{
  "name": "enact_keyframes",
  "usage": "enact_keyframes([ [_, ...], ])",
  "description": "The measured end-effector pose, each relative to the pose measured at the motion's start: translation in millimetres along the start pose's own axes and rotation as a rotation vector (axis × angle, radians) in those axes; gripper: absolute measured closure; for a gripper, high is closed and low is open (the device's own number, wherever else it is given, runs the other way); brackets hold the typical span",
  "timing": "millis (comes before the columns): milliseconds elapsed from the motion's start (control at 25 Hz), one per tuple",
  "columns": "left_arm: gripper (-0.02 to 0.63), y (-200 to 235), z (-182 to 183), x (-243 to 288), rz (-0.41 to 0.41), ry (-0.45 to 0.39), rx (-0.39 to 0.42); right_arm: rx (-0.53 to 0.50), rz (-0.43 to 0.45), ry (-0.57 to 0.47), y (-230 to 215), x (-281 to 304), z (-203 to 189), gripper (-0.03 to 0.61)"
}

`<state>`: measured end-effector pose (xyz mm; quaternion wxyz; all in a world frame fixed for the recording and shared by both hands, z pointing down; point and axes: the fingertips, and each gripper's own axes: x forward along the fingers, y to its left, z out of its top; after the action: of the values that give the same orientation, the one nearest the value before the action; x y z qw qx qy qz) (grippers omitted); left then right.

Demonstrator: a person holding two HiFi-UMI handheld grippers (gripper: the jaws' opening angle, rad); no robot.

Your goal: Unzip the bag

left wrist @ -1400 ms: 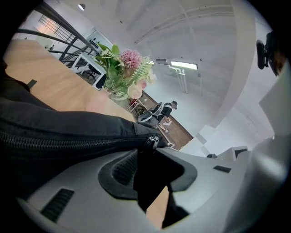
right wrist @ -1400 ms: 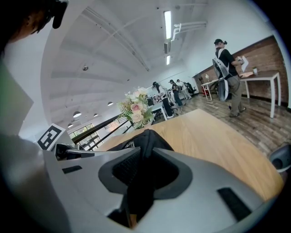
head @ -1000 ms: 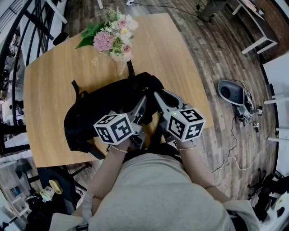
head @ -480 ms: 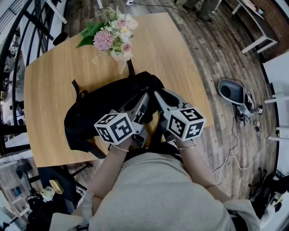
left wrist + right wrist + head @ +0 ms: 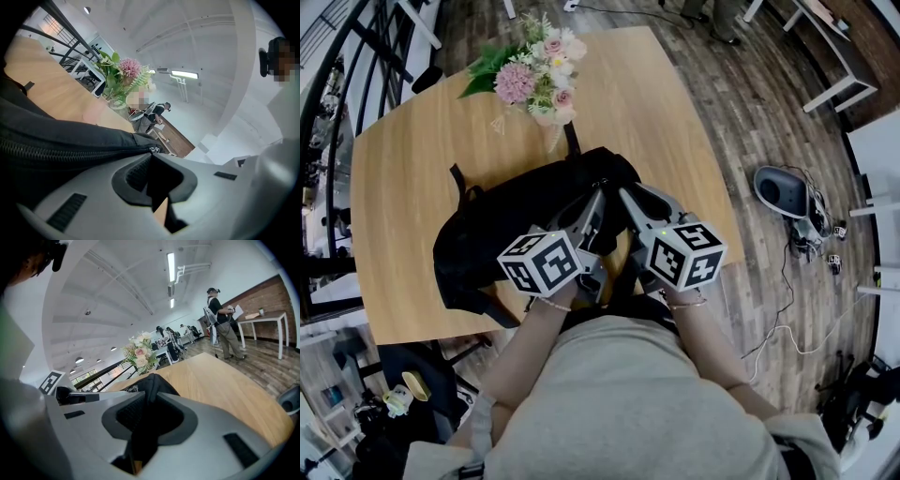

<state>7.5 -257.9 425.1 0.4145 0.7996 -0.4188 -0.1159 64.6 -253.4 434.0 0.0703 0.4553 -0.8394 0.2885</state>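
the black bag (image 5: 511,225) lies on the near half of the wooden table (image 5: 403,169), right in front of the person, with a bunch of pink and white flowers (image 5: 534,80) just beyond it towards the far edge. both grippers reach onto the bag's right end, close side by side. the left gripper (image 5: 151,153) has just closed its jaws: they now stand together, their tips meeting right at the small metal pull (image 5: 153,149) at the end of the zipper (image 5: 70,151), which is still zipped along the bag's edge; whether the pull is actually pinched cannot be told. the right gripper (image 5: 149,392) is clamped on a fold of the bag's black fabric, which fills the gap between its pads.
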Motion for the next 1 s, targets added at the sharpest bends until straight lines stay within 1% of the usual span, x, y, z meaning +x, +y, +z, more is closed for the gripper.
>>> enact_keyframes([
  [160,0.594,-1,0,-2,0.018,-0.002,0.032,-0.002,0.016,0.015,-1,0,-6,0.495],
  [280,0.594,-1,-1,-5,0.041,0.004,0.061,-0.001,0.026,0.007,0,-1,-2,0.497],
  [480,0.594,-1,-2,-9,0.079,0.02,0.138,-0.008,0.042,0.007,0,-2,0,0.499],
  [600,0.594,2,-1,-12,0.086,0.019,0.136,-0.012,0.049,0.01,0,-2,0,0.5],
  [720,0.595,7,1,-17,0.117,0.011,0.155,-0.018,0.054,0.013,-1,-2,0,0.5],
  [1000,0.594,16,7,-36,0.169,-0.041,0.138,-0.027,0.064,0.016,-2,-4,0,0.5],
])
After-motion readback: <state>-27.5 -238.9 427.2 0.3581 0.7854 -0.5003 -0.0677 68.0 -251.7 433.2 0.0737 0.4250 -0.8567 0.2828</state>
